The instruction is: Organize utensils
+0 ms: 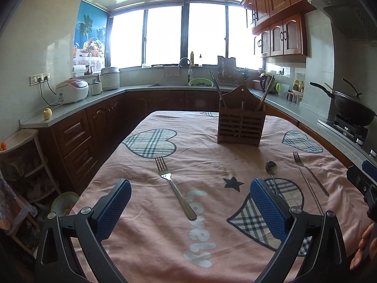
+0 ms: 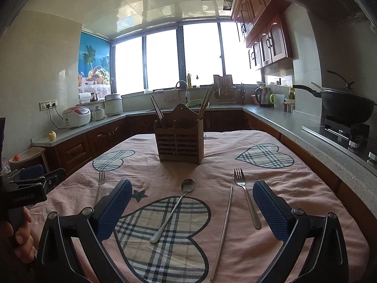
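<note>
Left wrist view: left gripper (image 1: 190, 198) spread wide and empty, hovering low over a pink cloth-covered table with plaid hearts (image 1: 165, 235). Directly between the blue pads, a steel fork with a plain handle (image 1: 175, 187), flat on the cloth, tines toward the far end, likely the first pick. Farther back, a slatted brown wooden utensil holder (image 1: 240, 127), upright, already bearing a few chopsticks, presumably the destination. Off to the right, a small steel spoon (image 1: 271, 168), a thin metal chopstick (image 1: 309, 189) and a second steel fork (image 1: 308, 173), lying apart.

Right wrist view: right gripper (image 2: 192, 199) likewise released, nothing held, poised above the spoon, chopstick and second fork, all loose on the cloth near the holder. Nothing sorted from the table yet.
</note>
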A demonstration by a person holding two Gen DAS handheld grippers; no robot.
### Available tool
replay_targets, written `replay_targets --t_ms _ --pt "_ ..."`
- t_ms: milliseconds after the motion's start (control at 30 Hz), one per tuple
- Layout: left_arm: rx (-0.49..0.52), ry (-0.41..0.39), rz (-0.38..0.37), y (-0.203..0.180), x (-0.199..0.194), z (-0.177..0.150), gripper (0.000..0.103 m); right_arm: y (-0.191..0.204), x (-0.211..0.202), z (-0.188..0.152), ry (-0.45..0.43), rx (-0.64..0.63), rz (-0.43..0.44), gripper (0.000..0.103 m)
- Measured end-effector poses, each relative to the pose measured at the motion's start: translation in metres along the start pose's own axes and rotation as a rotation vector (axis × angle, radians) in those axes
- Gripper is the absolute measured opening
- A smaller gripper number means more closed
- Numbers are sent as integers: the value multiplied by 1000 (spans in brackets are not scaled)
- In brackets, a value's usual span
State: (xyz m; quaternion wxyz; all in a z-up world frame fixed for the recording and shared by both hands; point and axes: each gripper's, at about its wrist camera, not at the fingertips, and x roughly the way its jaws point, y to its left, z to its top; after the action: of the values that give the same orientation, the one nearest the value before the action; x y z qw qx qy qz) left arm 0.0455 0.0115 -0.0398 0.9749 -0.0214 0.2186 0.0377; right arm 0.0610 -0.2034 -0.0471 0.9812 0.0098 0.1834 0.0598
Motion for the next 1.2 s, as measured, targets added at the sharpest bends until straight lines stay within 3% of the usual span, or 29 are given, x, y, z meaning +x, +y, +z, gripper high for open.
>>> replay_targets --t_ms 1200 --pt "20 -47 22 14 -23 -19 102 11 -16 -13 -2 -13 15 103"
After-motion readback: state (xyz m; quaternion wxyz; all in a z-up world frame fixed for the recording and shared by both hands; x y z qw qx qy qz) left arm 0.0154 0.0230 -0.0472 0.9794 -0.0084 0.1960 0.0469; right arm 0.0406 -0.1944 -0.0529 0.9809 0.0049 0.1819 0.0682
